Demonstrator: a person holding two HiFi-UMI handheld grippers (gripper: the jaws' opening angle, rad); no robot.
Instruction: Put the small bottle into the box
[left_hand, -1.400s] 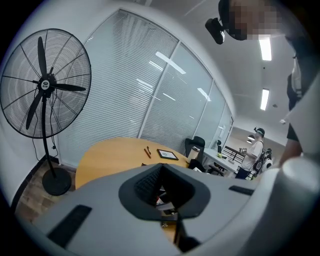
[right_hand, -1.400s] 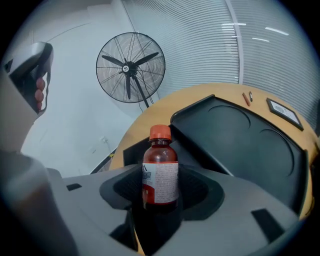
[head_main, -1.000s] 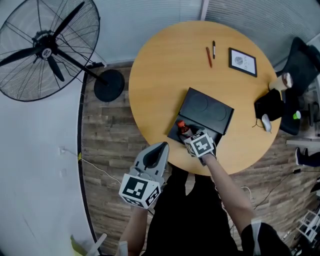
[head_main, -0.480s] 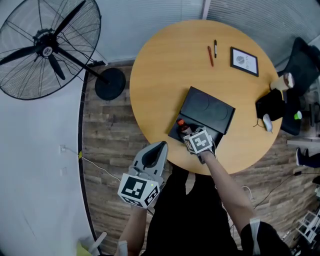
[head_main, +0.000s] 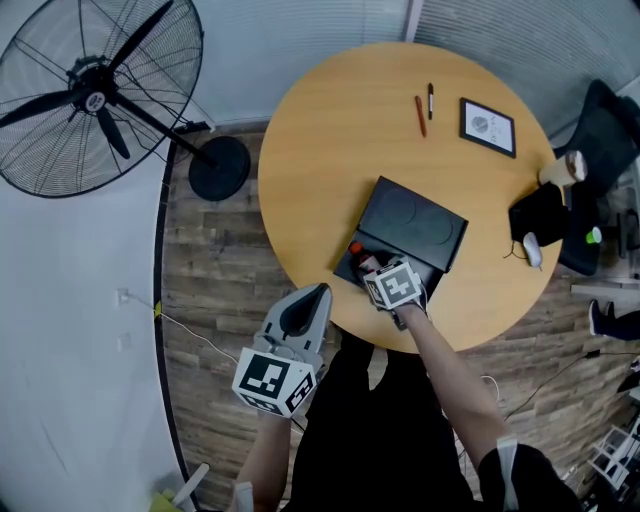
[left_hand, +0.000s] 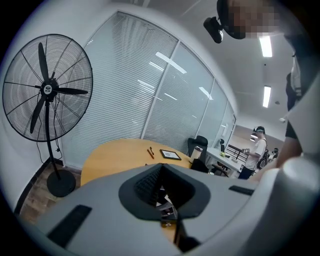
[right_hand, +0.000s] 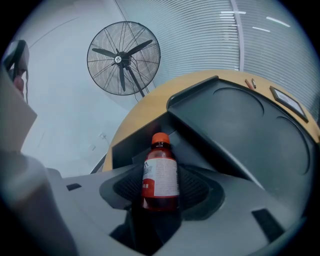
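Note:
A small bottle (right_hand: 160, 170) of red liquid with an orange cap and white label stands between the fingers of my right gripper (right_hand: 161, 194), which is shut on it. In the head view the bottle (head_main: 358, 255) is over the open black box (head_main: 347, 268) at the near edge of the round table, with my right gripper (head_main: 370, 268) just behind it. The box's lid (head_main: 412, 222) lies open farther onto the table. My left gripper (head_main: 316, 295) hangs off the table near my body, jaws together and holding nothing.
On the wooden table (head_main: 330, 130) lie a red pen (head_main: 419, 113), a black pen (head_main: 430, 100), a framed tablet (head_main: 487, 127), a cup (head_main: 560, 168) and a black bag (head_main: 540, 215). A standing fan (head_main: 95, 95) is at the left. A person (left_hand: 257, 150) stands far off.
My right gripper with the bottle has edged slightly left over the box. The left gripper has barely moved.

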